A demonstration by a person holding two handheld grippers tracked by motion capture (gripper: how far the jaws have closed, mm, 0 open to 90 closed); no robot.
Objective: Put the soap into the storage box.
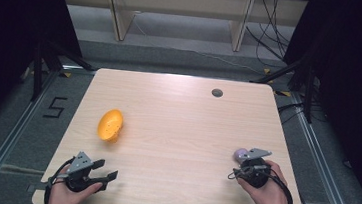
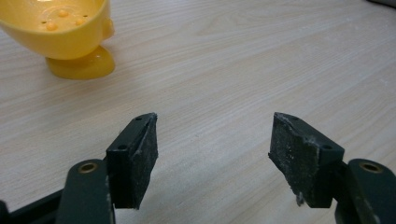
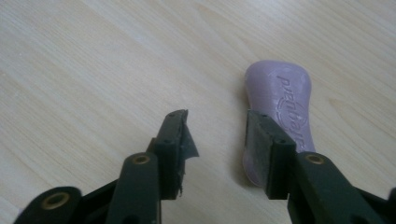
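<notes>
A yellow dish [image 1: 110, 125] with small holes and a foot lies tipped on the left half of the wooden table [image 1: 178, 112]. My left gripper [image 1: 109, 179] rests near the front left edge, short of the dish, and is open. In the left gripper view its jaws stand wide apart [image 2: 212, 140] over bare wood, with the yellow dish [image 2: 70, 32] ahead at upper left. A purple soap bar [image 1: 240, 153] lies at the front right. My right gripper [image 1: 242, 161] is open right at it. In the right gripper view the purple bar [image 3: 280, 102] lies under and beyond the right-hand jaw, not in the gap [image 3: 217, 135].
A round grommet hole [image 1: 217, 92] sits near the table's far edge. Beyond the table are wooden frames [image 1: 119, 15] and hanging cables [image 1: 271, 35]. Dark stands and floor rails flank both sides.
</notes>
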